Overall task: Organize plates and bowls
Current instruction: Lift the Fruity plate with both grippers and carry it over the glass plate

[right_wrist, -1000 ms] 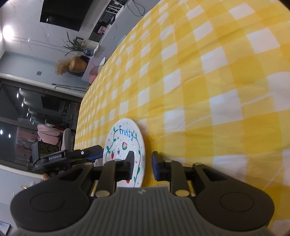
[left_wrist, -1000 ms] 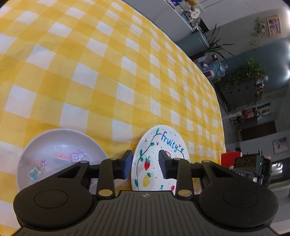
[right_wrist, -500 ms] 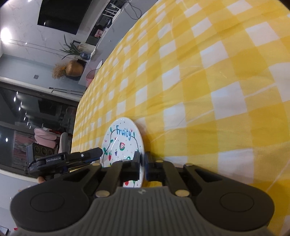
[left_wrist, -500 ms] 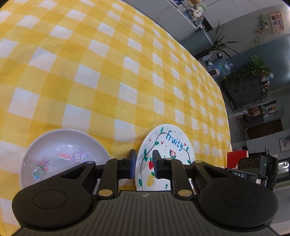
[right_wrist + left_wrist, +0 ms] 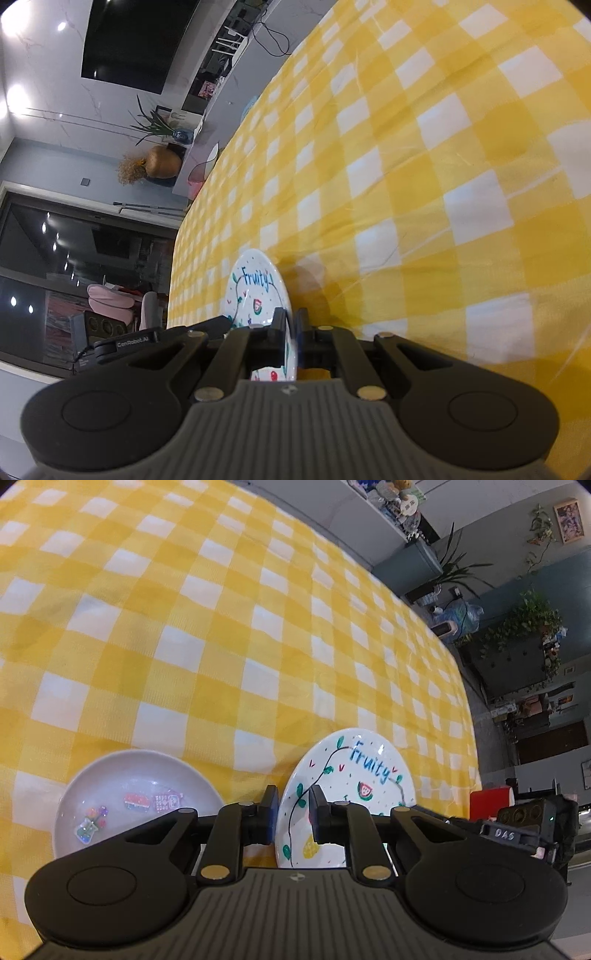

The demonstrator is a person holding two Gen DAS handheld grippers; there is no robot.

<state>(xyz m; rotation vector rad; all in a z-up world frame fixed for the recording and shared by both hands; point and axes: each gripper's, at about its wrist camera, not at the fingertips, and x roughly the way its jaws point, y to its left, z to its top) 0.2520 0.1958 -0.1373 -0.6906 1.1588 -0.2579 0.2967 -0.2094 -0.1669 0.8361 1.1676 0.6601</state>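
A white plate [image 5: 362,775] painted with "Fruity", vines and fruit stands tilted up off the yellow checked tablecloth [image 5: 184,627]. My left gripper [image 5: 293,805] straddles its left rim, one pad behind the rim and one on the painted face, shut on it. In the right wrist view the same plate [image 5: 255,291] is seen almost edge-on, and my right gripper [image 5: 291,325] is shut on its near rim. The left gripper's body [image 5: 147,339] shows beyond the plate there. A white shallow bowl [image 5: 140,794] with small stickers inside rests on the cloth left of the plate.
The checked cloth [image 5: 406,147] stretches far ahead of both grippers. The table's edge runs along the right in the left wrist view, with a red box [image 5: 491,801], cabinets and plants beyond. A dark screen [image 5: 136,40] and a vase [image 5: 162,166] stand past the table's left edge.
Both grippers have closed from open onto the plate's rim, the right one first. The plate stands a little steeper and higher in both views. The bowl has not moved.
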